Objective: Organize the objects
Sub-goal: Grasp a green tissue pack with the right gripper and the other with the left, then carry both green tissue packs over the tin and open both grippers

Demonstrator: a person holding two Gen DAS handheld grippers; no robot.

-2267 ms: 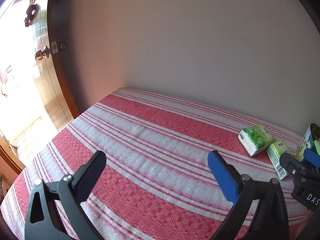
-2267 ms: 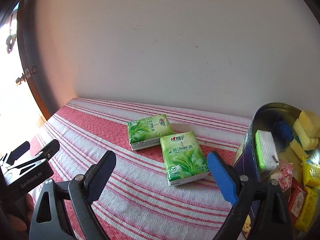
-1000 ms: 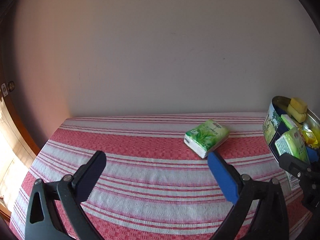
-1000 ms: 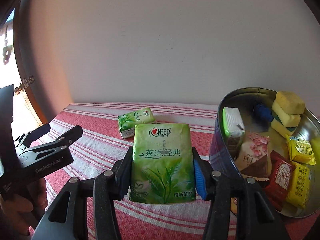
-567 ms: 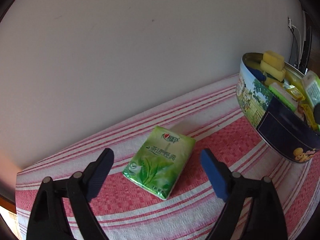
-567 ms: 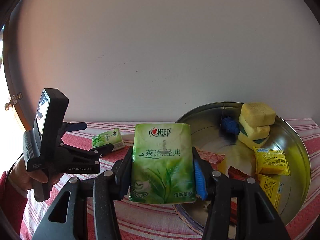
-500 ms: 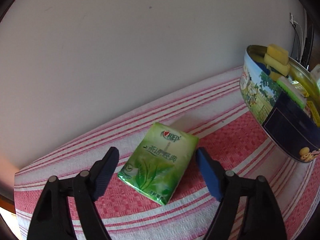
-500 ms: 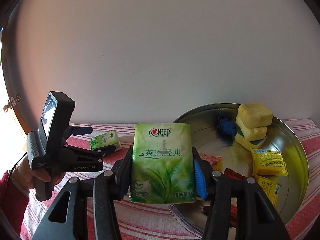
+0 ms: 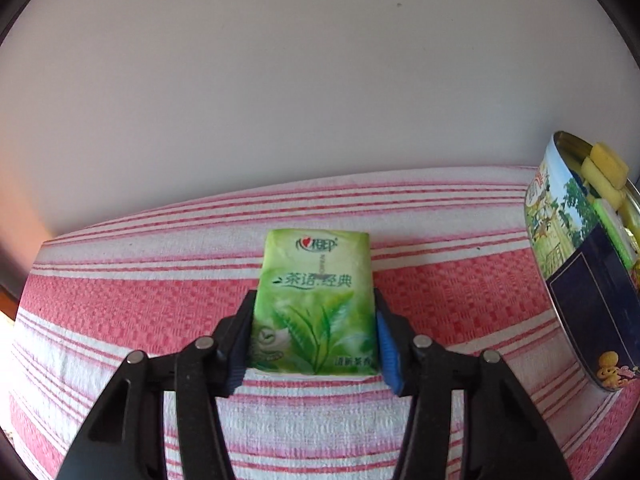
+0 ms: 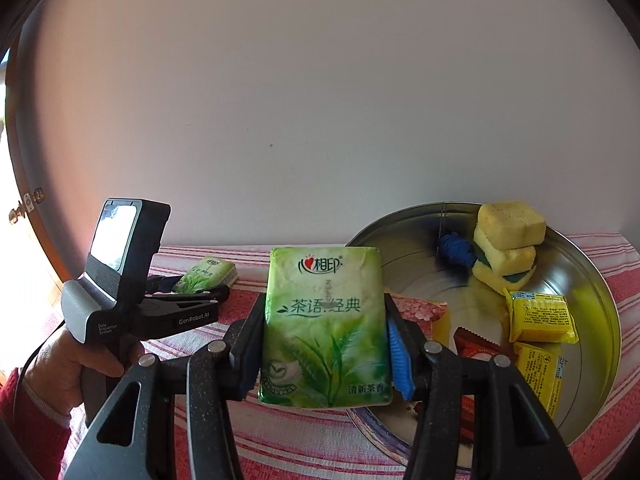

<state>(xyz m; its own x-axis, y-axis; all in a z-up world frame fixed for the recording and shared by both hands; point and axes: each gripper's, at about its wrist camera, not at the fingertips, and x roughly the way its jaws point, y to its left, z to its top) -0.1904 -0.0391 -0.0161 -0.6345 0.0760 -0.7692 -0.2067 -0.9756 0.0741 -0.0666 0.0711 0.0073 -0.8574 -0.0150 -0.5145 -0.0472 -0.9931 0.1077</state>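
Observation:
My left gripper (image 9: 314, 340) is shut on a green tissue pack (image 9: 316, 296) that lies on the red and white striped cloth (image 9: 120, 300). My right gripper (image 10: 324, 344) is shut on a second green tissue pack (image 10: 326, 320) and holds it in the air at the left rim of the round metal tin (image 10: 600, 312). In the right wrist view the left gripper (image 10: 192, 292) shows at the left, closed on its pack (image 10: 208, 272). The tin also shows at the right edge of the left wrist view (image 9: 580, 272).
The tin holds yellow sponges (image 10: 506, 244), a blue bundle (image 10: 456, 250), yellow packets (image 10: 540, 318), a red packet (image 10: 476, 346) and a pink packet (image 10: 416, 308). A plain wall (image 9: 320, 80) stands close behind the table. A wooden door (image 10: 24, 208) is at the far left.
My left gripper moved onto the lying tissue pack and closed on it. My right gripper lifted its pack from the cloth and carried it over to the tin.

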